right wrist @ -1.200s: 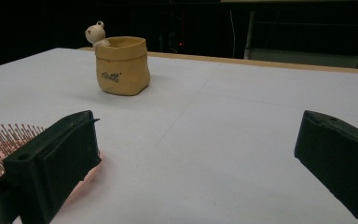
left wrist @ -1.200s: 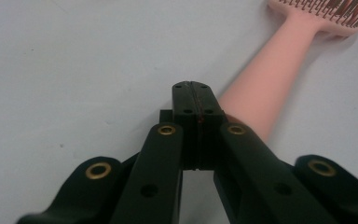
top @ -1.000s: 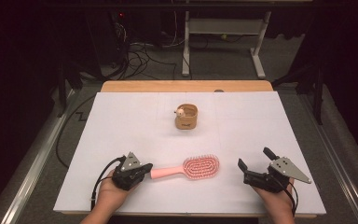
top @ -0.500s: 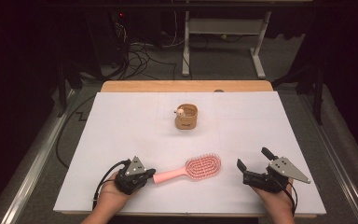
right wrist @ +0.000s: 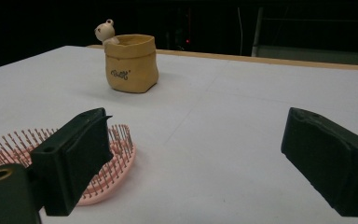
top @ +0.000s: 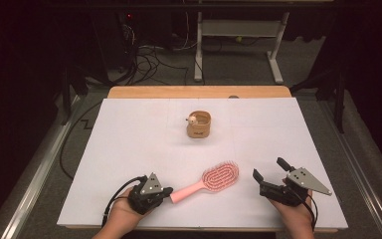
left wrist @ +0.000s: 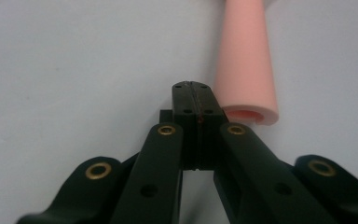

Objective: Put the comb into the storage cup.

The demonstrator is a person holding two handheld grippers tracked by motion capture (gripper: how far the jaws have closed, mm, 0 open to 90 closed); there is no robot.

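Your left gripper (top: 168,191), jaws pressed together and empty, is nudging the brush (top: 210,180) handle by the table's (top: 129,129) front edge. Your right gripper (top: 268,173) waits with jaws wide, just narrowing, nothing between. Next, probably grasp the brush head.

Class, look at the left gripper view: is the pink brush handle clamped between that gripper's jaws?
No. The left gripper has its jaws shut on nothing, and the brush handle lies just beside them.
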